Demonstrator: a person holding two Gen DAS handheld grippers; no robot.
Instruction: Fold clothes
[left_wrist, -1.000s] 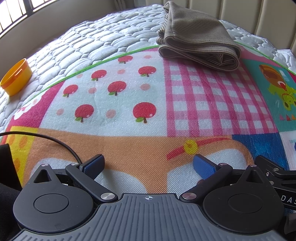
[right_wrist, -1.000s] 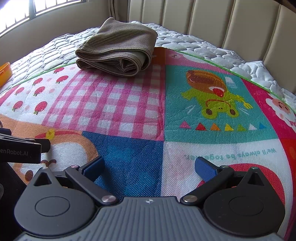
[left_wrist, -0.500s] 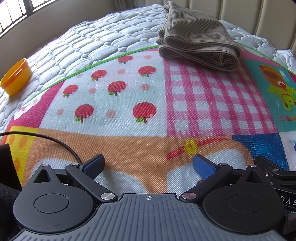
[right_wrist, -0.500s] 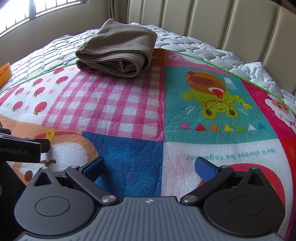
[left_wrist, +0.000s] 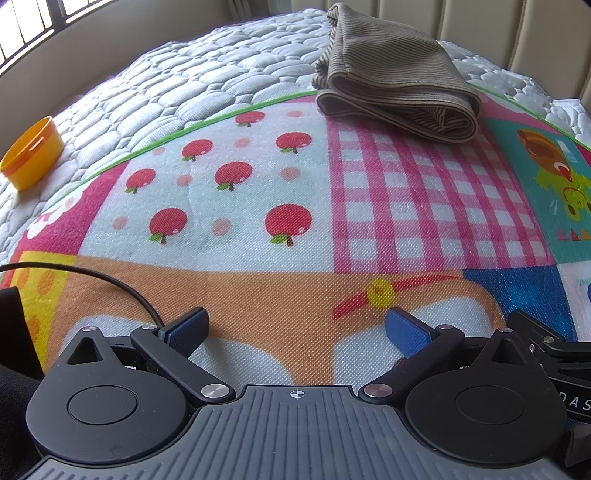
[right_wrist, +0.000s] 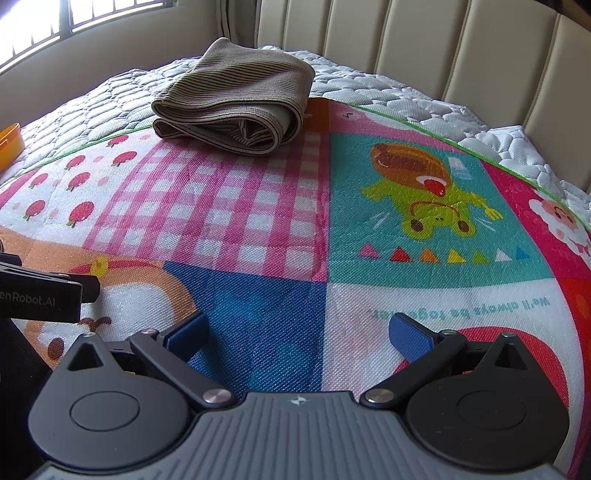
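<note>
Quilted bed (left_wrist: 192, 92) carries a colourful mat (left_wrist: 258, 229); the folded ribbed garment (left_wrist: 399, 88) lies at its far edge. Left tongs (left_wrist: 295, 328) and right tongs (right_wrist: 299, 332) gape empty, well apart from it. Soft, light, floppy: best pinched at a layered edge.

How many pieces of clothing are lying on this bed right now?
1 that I can see: a folded brown striped garment at the far edge of the colourful mat, partly on the white quilted mattress. Anything nearer than the grippers is out of view.
</note>
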